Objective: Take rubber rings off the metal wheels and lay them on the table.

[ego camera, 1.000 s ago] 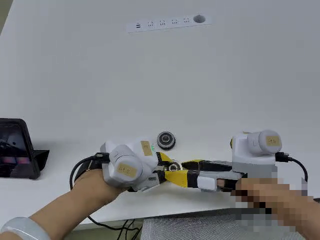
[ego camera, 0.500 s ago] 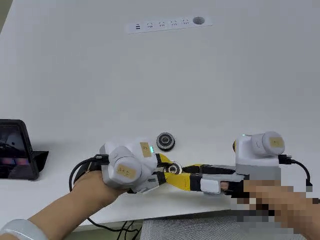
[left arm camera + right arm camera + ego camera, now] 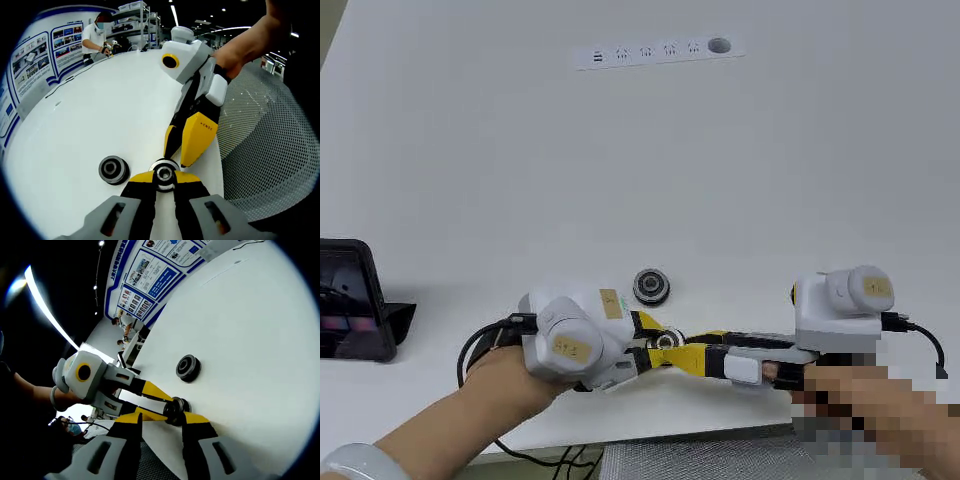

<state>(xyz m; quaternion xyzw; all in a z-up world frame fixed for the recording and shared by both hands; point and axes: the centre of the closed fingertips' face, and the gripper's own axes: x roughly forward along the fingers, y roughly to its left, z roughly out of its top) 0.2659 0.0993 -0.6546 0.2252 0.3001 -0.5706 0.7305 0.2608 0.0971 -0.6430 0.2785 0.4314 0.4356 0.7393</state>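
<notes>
Wheel held between two hand-held grippers near the front edge of the tabletop

Far left in the head view, a dark tablet (image 3: 350, 298) propped on a stand, well apart from the work. Next, a black cable (image 3: 478, 338) looping off the front of the white tabletop (image 3: 720, 180). Then the left hand-held gripper (image 3: 658, 342), jaws clamped on a dark-rimmed metal wheel (image 3: 666, 341) close to the tabletop's near edge. Tan sticker on its housing, writing too small to read. Just behind and apart, a second metal wheel (image 3: 651, 285) resting on the tabletop, nothing in front of it. Far back in line with it, a white power strip (image 3: 650, 49). Coming in from the right, the right hand-held gripper (image 3: 676, 350), jaw tips close against the same held wheel from the opposite side. Pinching or merely touching, cannot tell. Small black print on its yellow jaw in the left gripper view, not surely legible. Beyond the tabletop's edge in that view, a grey mesh mat (image 3: 265, 165)
</notes>
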